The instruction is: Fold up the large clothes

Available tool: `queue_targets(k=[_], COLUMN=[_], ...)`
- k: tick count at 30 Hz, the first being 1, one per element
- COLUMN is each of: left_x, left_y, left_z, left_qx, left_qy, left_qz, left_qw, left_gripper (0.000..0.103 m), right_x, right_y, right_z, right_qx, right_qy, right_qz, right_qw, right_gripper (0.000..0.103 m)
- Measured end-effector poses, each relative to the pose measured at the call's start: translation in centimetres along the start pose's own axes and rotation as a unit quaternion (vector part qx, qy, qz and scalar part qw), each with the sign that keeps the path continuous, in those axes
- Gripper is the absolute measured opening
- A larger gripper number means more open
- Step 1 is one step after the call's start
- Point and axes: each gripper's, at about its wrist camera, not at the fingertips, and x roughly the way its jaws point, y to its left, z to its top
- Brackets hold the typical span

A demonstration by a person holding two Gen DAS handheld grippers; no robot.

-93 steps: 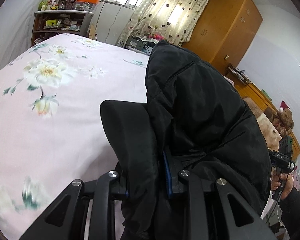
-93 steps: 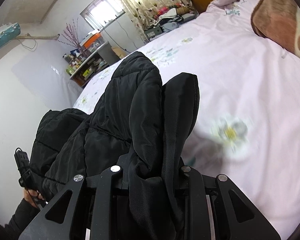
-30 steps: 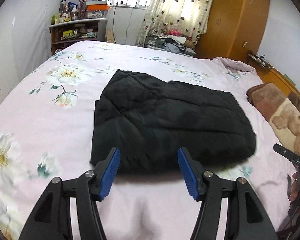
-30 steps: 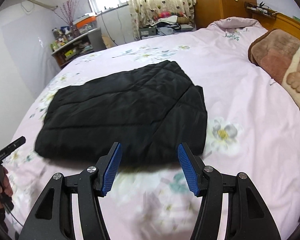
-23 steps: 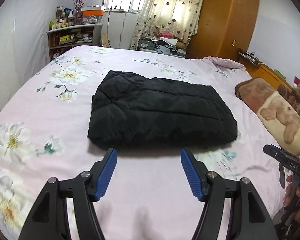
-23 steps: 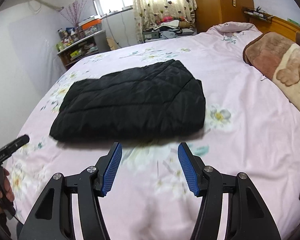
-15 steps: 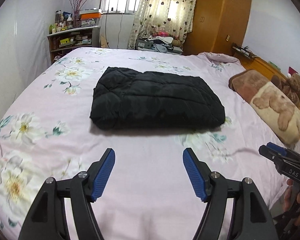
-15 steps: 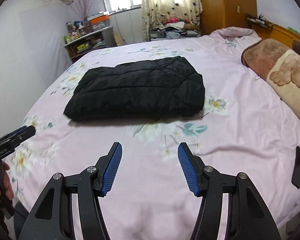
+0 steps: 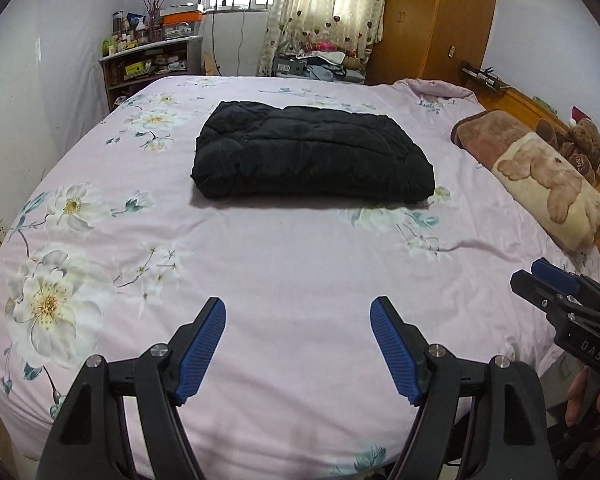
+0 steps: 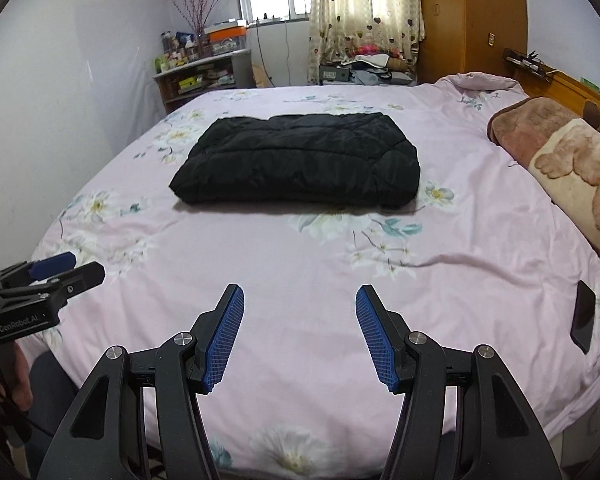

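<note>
**Black jacket lies folded on the bed, both grippers clear of it**

The black quilted jacket (image 9: 312,156) sits folded into a thick, roughly rectangular bundle on the pink floral bedspread (image 9: 292,272), about midway across the bed and nearer its far end than its near edge. Everything else is easiest placed from that bundle.

On the near side of the jacket, well apart from it, the left gripper (image 9: 298,344) hangs over bare bedspread. Its jaws are opening, blue pads wide apart, and nothing lies between them but the sheet below. The right gripper (image 10: 299,336) is also on the near side of the jacket and well short of it, its blue-padded fingers spread with only bedspread showing through the gap. Neither one touches the garment. From the left wrist view the right gripper appears low at the right edge, with part of a hand (image 9: 580,400) below it; from the right wrist view the left gripper shows at the left edge.

To the right of the jacket, along the headboard side, lies a brown and cream blanket with a bear picture (image 9: 540,172), with a teddy bear (image 9: 584,140) just behind it. Nearer than the jacket and far to its right, a dark phone (image 10: 583,316) rests flat on the bedspread close to the bed's edge. Beyond the jacket stand a cluttered shelf unit (image 9: 148,64), a heart-patterned curtain (image 9: 324,12) by the window, and a wooden wardrobe (image 9: 432,20).
</note>
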Motion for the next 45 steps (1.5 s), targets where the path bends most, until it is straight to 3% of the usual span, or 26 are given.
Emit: queue_targets(k=[9, 12, 22, 45], left_x=[-0.4, -0.4, -0.6, -1.4], left_y=[0.0, -0.1, -0.2, -0.8], left_z=[-0.7, -0.8, -1.1, -1.2], left_qx=[0.004, 0.009, 0.001, 0.005], left_qy=[-0.004, -0.007, -0.001, -0.008], left_qz=[-0.006, 0.013, -0.004, 0.003], left_qw=[1.0, 0.9999, 1.0, 0.9999], left_gripper=[0.077, 0.077, 0.077, 0.077], right_x=[0.1, 0.2, 0.3, 0.1], right_y=[0.6, 0.8, 1.0, 1.1], right_z=[-0.8, -0.8, -1.2, -1.4], right_qx=[-0.018, -0.022, -0.025, -0.022], right_qy=[0.009, 0.01, 0.015, 0.017], right_qz=[-0.003, -0.001, -0.001, 0.002], right_qw=[1.0, 1.0, 1.0, 1.0], right_gripper=[0.059, 0.059, 0.059, 0.059])
